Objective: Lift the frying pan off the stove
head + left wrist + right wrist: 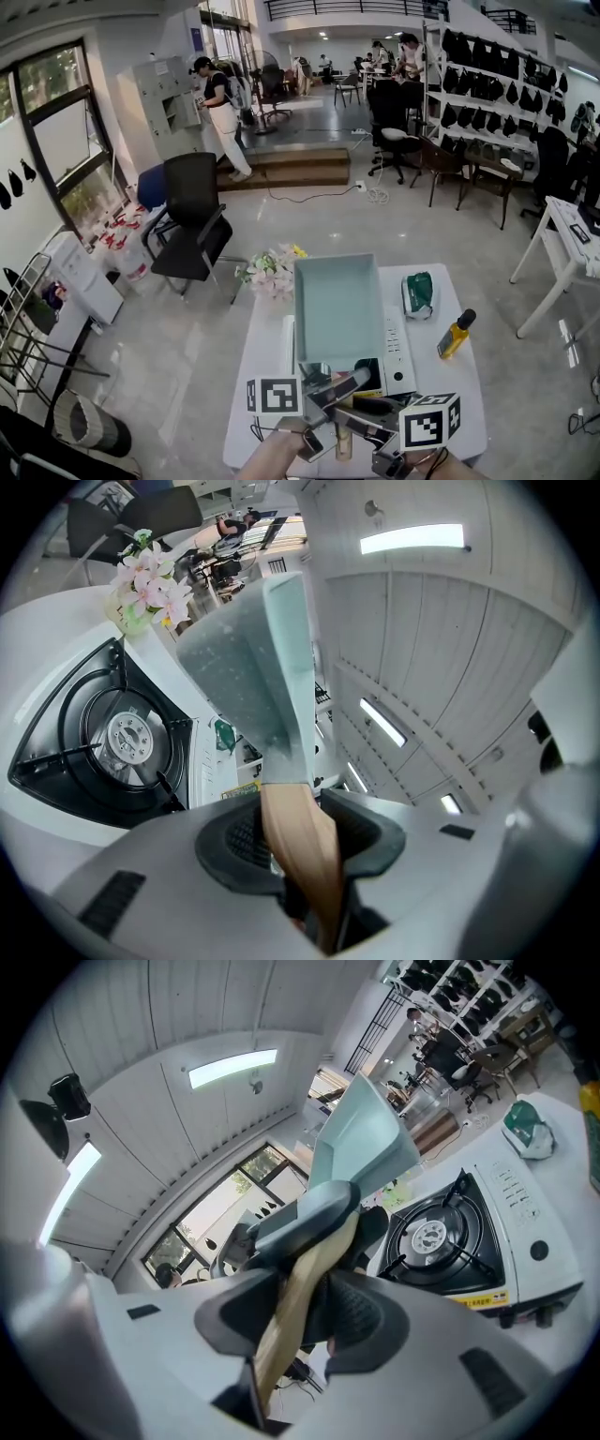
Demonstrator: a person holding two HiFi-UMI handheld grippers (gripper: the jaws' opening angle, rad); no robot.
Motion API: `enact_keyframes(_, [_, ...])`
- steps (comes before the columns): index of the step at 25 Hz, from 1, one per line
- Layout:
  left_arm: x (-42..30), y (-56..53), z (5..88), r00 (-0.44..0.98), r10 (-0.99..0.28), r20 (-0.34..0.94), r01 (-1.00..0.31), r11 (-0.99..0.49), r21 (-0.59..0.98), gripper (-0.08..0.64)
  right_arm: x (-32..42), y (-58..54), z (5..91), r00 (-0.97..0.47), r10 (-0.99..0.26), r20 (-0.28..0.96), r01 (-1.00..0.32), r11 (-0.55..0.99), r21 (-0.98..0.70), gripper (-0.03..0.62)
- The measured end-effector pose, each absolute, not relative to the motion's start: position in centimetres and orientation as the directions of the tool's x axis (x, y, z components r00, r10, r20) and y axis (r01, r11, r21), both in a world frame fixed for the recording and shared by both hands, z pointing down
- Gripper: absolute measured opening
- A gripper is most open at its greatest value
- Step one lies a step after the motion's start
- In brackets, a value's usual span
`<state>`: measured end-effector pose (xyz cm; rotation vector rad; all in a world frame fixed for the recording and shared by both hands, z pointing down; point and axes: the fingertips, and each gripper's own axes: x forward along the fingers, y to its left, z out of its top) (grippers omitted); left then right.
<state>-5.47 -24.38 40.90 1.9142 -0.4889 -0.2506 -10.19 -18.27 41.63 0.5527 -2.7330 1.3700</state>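
Note:
The square pale-green frying pan (337, 305) hangs tilted in the air above the white stove (401, 361), whose black burner (122, 738) is bare. Its wooden handle (302, 850) runs down between the jaws of my left gripper (300, 841), which is shut on it. My right gripper (309, 1312) is shut on the same handle (295, 1312) nearer its end, just behind the left gripper (309, 1213). In the head view both grippers, left (323, 412) and right (370, 431), sit close together at the table's near edge under the pan.
On the white table (258, 375) stand a yellow bottle (455, 336) and a green object (417, 293) right of the stove, with pink flowers (272, 270) at the far left corner. A black office chair (192, 225) stands beyond; another white table (562, 244) is to the right.

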Motion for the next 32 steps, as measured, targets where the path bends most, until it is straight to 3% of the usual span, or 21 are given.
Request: enact_keyframes(32, [-5.4, -22.7, 39.2, 0.894, -0.447, 0.03, -0.217, -0.373, 0.902, 0.137, -10.1, -16.6, 40.3, -0.932, -0.317, 0.174, -0.335, 0.574, -0.747, 0.152])
